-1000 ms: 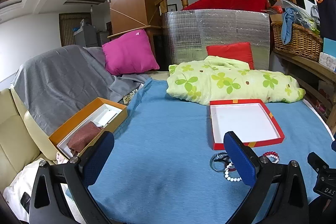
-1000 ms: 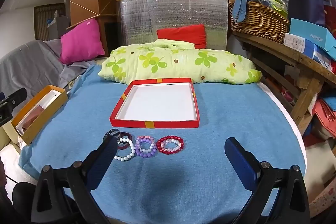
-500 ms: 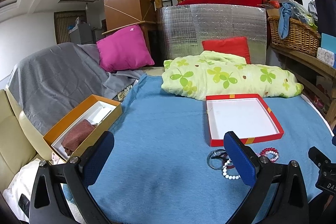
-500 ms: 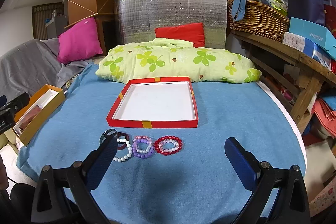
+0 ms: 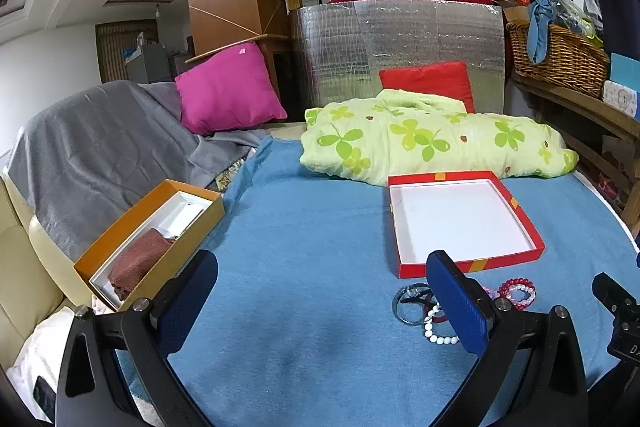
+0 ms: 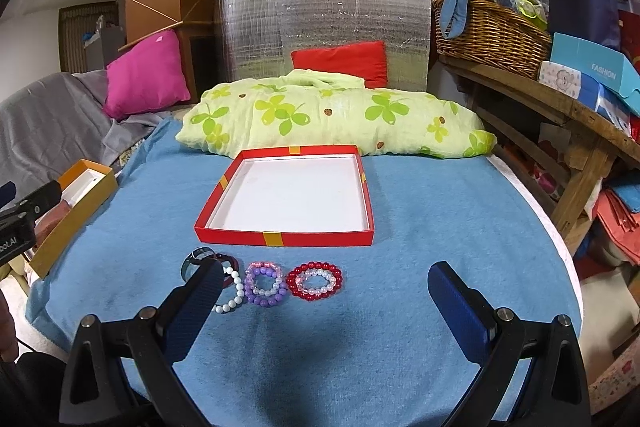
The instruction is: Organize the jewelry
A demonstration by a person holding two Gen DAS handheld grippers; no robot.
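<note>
A shallow red box with a white floor lies empty on the blue cloth. In front of it sits a row of bracelets: a red bead one, a purple one, a white bead one and a dark metal bangle. My right gripper hovers open just short of the row, with nothing between its fingers. Further left, my left gripper hangs open over bare cloth; its right finger hides part of the bracelets.
An orange box holding a brown cloth sits at the cloth's left edge. A green patterned quilt lies behind the red box. A wooden shelf with a wicker basket stands to the right.
Both cameras have risen and tilted slightly, so the red box and bracelets sit a little lower and nearer in view. Both grippers stay open; no object has moved.
</note>
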